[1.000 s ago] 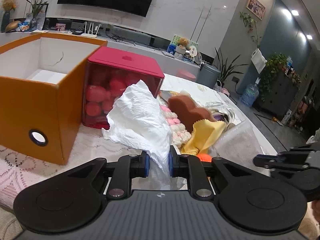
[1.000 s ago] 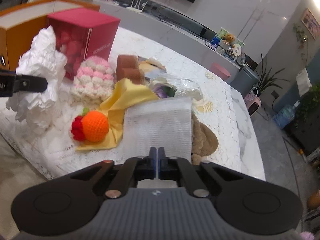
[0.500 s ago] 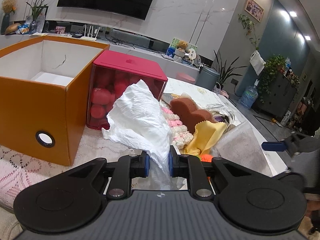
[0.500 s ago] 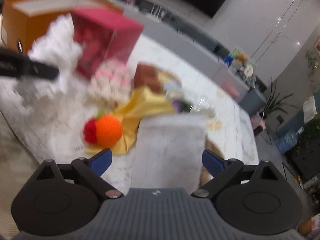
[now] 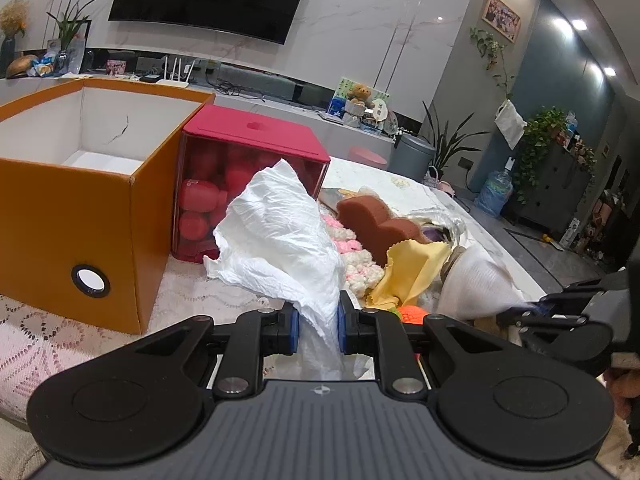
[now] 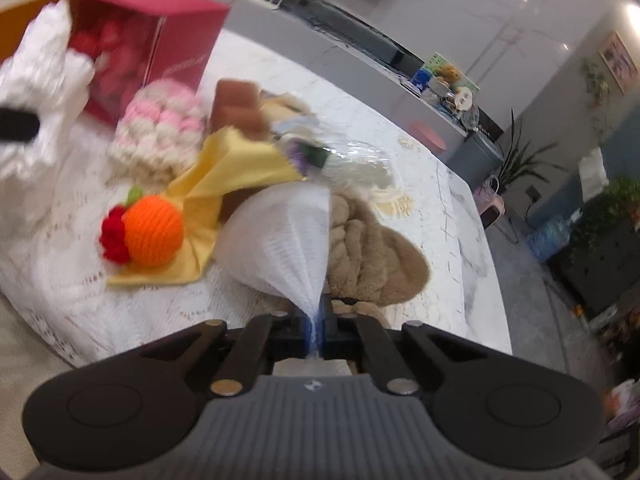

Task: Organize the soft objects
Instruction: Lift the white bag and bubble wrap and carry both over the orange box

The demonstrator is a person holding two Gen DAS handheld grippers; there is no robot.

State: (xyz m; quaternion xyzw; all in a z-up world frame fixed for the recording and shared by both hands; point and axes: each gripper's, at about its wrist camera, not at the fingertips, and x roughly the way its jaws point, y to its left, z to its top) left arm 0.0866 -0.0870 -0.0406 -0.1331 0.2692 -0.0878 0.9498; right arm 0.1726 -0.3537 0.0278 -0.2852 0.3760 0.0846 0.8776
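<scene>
Your left gripper (image 5: 318,328) pinches the white plastic bag (image 5: 280,240); your right gripper (image 6: 316,326) clamps the white mesh cloth (image 6: 280,240). At ten o'clock, the orange box (image 5: 80,208) shows a bare white floor; the red case (image 5: 224,184) holds red balls. Only your right view reveals the tan plush (image 6: 372,252) beneath the cloth.

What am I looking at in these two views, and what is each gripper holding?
Each picture comes from a camera on a hand-held gripper, looking along its fingers; no robot arm. In the left view, the left gripper pinches a crumpled white paper sheet near an open orange box and a red box. In the right view, the right gripper pinches a white mesh cloth. On the lace-covered table lie a crocheted orange, yellow cloth and tan plush.
</scene>
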